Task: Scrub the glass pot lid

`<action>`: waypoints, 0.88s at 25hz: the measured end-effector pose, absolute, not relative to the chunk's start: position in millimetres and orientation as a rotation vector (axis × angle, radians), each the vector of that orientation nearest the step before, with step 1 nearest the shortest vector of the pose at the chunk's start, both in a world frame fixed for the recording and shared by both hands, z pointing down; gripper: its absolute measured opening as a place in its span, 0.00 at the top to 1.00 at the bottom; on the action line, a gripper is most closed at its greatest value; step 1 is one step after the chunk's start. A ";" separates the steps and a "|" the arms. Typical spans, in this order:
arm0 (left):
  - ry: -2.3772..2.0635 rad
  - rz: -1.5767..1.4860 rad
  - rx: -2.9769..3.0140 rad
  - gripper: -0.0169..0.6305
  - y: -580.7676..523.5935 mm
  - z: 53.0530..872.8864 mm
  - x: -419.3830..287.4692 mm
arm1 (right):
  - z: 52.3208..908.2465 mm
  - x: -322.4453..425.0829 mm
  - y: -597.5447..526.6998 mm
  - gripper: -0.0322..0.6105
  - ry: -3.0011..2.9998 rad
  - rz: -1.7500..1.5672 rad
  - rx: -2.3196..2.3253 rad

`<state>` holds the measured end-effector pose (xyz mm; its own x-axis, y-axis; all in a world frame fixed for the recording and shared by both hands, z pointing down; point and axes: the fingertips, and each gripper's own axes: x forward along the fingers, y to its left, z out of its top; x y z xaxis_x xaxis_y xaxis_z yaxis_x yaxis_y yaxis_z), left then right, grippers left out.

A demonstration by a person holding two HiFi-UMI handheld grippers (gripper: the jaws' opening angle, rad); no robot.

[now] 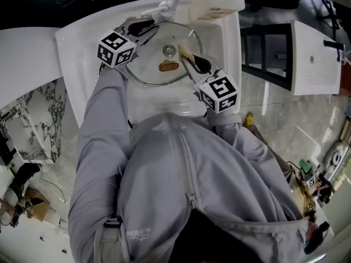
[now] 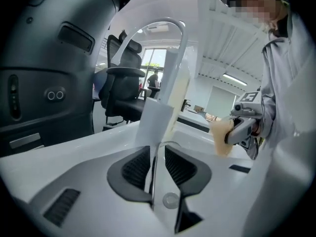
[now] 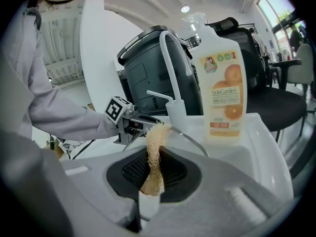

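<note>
Right gripper (image 1: pixel 189 59) clamps a fibrous tan loofah (image 3: pixel 154 154) over the round glass lid (image 1: pixel 153 59). Left gripper (image 1: pixel 149 28) pinches the lid's metal rim inside a glossy white sink (image 1: pixel 82 43), veined stone floor (image 1: pixel 274 119) around.

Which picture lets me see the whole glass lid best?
The head view: the whole round glass lid in the sink. The left gripper view shows only its edge between the jaws. The right gripper view shows just a curve of rim behind the scrubber.
</note>
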<state>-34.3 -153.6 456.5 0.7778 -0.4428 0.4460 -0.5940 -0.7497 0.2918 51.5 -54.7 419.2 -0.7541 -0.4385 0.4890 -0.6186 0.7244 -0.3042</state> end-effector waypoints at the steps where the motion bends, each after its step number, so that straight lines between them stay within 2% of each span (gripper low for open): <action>1: -0.814 0.455 2.541 0.86 -154.9 454.2 -38.0 | 419.8 47.9 -55.4 0.90 -2.545 0.641 0.806; 5: -0.981 0.279 2.484 0.86 -152.7 436.4 -70.4 | 418.5 27.8 -60.1 0.90 -2.534 0.543 0.752; 9: -1.164 0.207 2.414 0.86 -126.9 420.7 -125.2 | 410.8 -7.5 -66.3 0.90 -2.483 0.295 0.638; 14: -1.217 0.306 2.324 0.86 -81.6 434.0 -169.4 | 413.8 -56.5 -65.6 0.90 -2.339 -0.075 0.457; 22: -1.244 0.484 2.174 0.86 -36.0 470.4 -185.4 | 455.3 -109.8 -56.5 0.90 -1.901 -0.694 0.185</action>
